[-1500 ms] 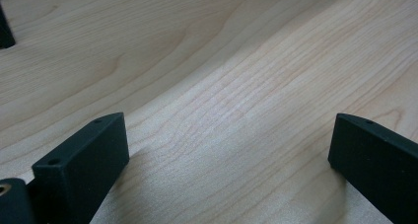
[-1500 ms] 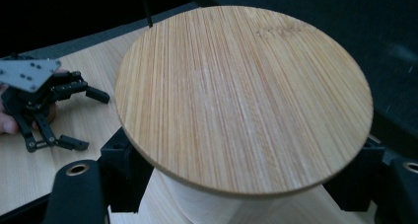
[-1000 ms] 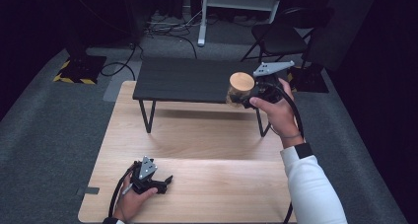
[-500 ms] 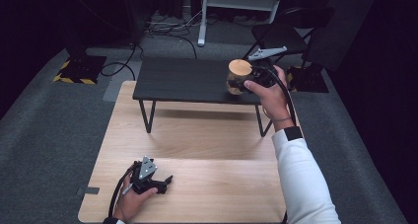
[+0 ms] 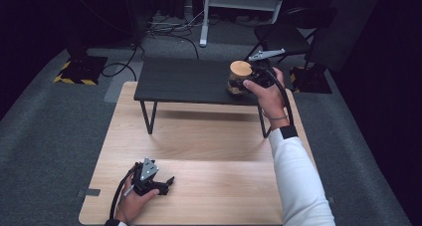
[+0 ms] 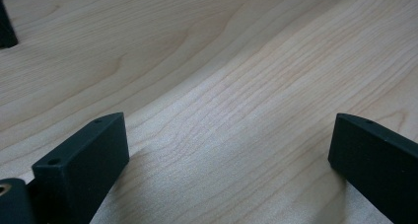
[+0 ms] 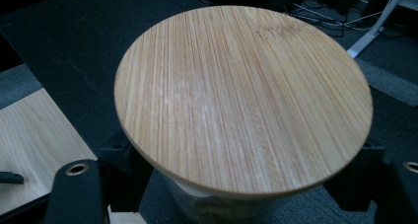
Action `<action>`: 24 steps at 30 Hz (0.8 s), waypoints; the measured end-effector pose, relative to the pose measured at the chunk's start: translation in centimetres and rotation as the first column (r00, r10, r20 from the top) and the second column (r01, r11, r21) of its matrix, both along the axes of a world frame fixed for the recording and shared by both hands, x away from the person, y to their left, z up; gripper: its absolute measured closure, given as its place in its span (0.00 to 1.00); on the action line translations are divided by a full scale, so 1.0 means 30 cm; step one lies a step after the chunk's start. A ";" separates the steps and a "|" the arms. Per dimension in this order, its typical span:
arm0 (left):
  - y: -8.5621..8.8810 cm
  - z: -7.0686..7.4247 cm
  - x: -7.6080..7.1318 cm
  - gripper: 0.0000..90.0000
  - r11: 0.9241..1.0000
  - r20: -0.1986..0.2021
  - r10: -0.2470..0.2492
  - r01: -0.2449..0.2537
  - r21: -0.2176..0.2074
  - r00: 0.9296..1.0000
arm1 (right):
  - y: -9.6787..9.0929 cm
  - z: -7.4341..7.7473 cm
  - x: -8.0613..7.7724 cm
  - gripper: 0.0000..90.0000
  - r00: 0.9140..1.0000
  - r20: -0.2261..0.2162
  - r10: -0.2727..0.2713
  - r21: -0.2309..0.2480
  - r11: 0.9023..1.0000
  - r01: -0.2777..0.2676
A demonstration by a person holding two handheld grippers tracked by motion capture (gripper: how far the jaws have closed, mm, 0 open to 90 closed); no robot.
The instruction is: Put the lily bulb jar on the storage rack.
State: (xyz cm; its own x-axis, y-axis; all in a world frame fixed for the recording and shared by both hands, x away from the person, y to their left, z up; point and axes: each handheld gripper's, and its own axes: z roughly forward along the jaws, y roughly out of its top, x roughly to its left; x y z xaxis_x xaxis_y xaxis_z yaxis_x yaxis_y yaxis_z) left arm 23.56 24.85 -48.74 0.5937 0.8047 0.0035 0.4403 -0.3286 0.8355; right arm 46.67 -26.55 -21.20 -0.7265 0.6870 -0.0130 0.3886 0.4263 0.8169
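- Up at the far right, the right gripper (image 5: 251,79) has its jaws pinching a glass jar (image 5: 235,84) just under its round bamboo lid (image 5: 241,68).
- From the right gripper view, the lid (image 7: 244,98) spreads across the frame, with a black jaw at each side of the jar's neck below it.
- The jar is upright at the right end of the low black table (image 5: 189,80), which stands on the far part of the light wooden desk (image 5: 199,136); whether its base touches the tabletop I cannot tell.
- The person's right hand (image 5: 266,94) wraps the gripper's body, a white sleeve (image 5: 298,181) running back to the bottom edge.
- Near the desk's front left, the left gripper (image 5: 161,183) lies low on the wood, held in the left hand (image 5: 133,203).
- Its jaws are spread wide with bare desk (image 6: 231,100) between them, pinching nothing.
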 end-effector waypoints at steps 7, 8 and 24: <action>-0.001 0.000 0.001 0.02 1.000 0.001 0.001 -0.001 0.000 1.000 | 0.009 -0.029 0.020 0.28 1.000 -0.015 -0.011 -0.004 1.000 0.011; 0.000 0.000 0.001 0.02 1.000 0.001 0.001 -0.001 0.000 1.000 | 0.010 -0.034 0.017 0.28 1.000 -0.008 -0.015 -0.001 1.000 0.015; -0.001 0.000 0.001 0.02 1.000 0.000 0.002 -0.002 -0.001 1.000 | 0.005 -0.060 -0.015 0.03 0.999 0.022 -0.035 -0.013 0.999 0.036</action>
State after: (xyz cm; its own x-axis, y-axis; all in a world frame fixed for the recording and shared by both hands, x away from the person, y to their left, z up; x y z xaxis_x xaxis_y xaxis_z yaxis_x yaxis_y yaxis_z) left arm 23.59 24.82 -48.75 0.5918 0.8061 0.0032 0.4409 -0.3270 0.8359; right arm 46.21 -26.39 -23.00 -0.7012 0.7120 -0.0378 0.3855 0.4232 0.8199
